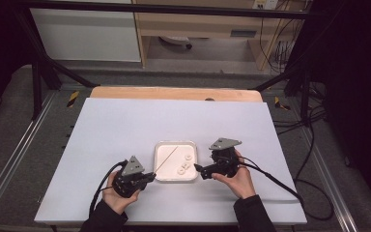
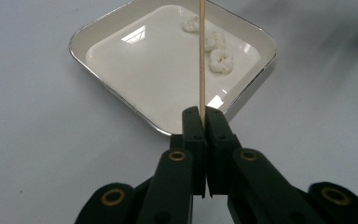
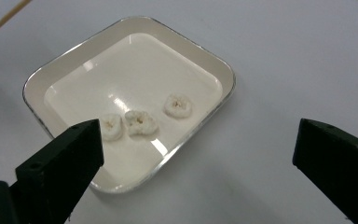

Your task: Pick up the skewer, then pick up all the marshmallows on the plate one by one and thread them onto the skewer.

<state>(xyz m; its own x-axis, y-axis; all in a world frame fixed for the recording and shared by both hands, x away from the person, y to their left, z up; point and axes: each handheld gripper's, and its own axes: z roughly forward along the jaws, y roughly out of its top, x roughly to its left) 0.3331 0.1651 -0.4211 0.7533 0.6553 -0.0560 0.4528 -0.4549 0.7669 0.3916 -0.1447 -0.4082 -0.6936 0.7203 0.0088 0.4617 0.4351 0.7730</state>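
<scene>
The skewer (image 2: 202,56), a thin wooden stick, is clamped at its near end between the closed jaws of the left gripper (image 2: 204,116) and runs out from them over the white square tray (image 2: 98,35). In the left gripper view the stick crosses the tray's shallow floor and lines up with the three small pale ring pieces (image 2: 221,60) lying near the tray's far side, which suggests it is held this way so its free tip can be aimed at them; whether the tip touches any piece cannot be told, since it leaves the top of that view. From above, the left gripper (image 1: 147,177) sits just off the tray's near-left corner, with the skewer (image 1: 166,158) slanting across the tray toward its far edge.

The right gripper (image 3: 198,154) has its jaws spread wide with nothing between them. Its own view looks down on the tray (image 3: 32,88) and the three ring pieces (image 3: 141,122), which lie in a loose row, the two left ones almost touching and the third a little apart. In the high view it (image 1: 199,170) waits at the tray's right edge, probably placed to pick up or steady a piece for threading onto the stick. The tray (image 1: 160,145) rests on the pale table cover (image 1: 125,125).
</scene>
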